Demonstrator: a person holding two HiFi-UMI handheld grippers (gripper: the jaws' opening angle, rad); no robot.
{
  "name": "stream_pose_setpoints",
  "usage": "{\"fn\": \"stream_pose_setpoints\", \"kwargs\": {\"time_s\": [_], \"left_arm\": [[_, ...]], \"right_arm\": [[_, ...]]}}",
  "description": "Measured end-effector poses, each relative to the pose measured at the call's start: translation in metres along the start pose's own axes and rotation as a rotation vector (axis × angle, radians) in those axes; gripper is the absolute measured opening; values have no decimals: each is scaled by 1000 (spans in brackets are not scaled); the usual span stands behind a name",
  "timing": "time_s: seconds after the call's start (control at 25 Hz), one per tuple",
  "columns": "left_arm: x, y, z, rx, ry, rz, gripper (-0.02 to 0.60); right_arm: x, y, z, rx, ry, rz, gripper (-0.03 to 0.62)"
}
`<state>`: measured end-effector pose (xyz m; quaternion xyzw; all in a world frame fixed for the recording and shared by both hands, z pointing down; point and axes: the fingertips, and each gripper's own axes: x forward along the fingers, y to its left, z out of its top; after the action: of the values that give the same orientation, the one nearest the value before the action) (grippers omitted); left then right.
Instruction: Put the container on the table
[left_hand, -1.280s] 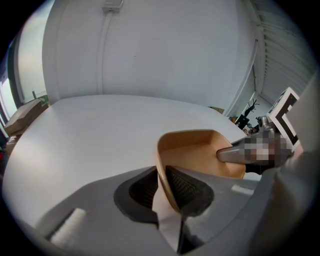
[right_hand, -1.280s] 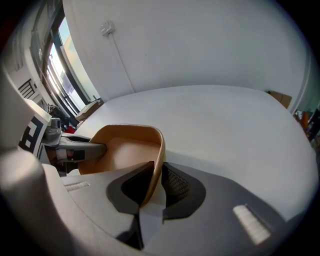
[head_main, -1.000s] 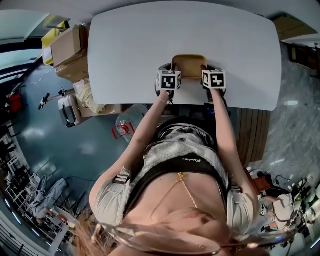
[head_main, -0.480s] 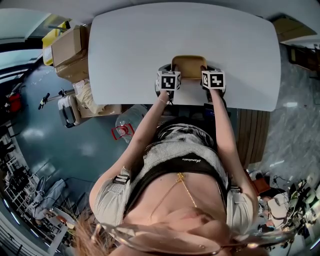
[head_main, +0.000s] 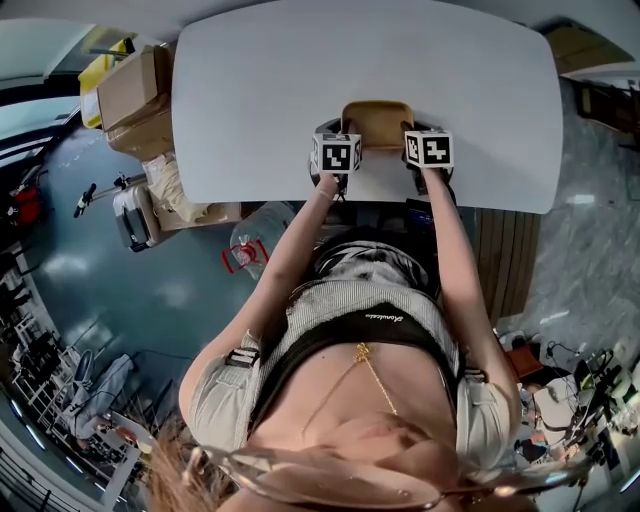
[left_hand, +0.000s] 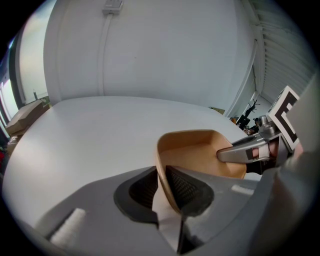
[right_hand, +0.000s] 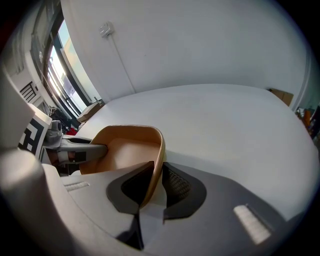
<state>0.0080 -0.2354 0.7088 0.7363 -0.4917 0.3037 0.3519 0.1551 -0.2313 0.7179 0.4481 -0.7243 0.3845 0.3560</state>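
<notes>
Light is bright, even and diffuse in all three views. The white surface (head_main: 260, 80) is the brightest area of the head view, nearly washed out, and the glossy floor (head_main: 150, 300) carries pale glare patches. In the right gripper view, daylight blows out the windows (right_hand: 60, 75) at upper left. The container (right_hand: 127, 150) throws only a faint, soft shadow. Close to the lens, the left gripper (left_hand: 161, 187) and right gripper (right_hand: 156, 182) look soft and unfocused. Straight lines bow hard toward the edges, and the corners of the gripper views go dark.
</notes>
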Motion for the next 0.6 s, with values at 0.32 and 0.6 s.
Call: {"fn": "stream_pose_setpoints", "kwargs": {"time_s": [0.32,0.6], "left_arm": [[-1,0,-1,-10,-6,-1,46],[0,2,-2,-21,-30,14,44]], "right_arm": [[1,-1,-2,83,-17,38,84],[4,0,-2,50,-19,34,87]]}}
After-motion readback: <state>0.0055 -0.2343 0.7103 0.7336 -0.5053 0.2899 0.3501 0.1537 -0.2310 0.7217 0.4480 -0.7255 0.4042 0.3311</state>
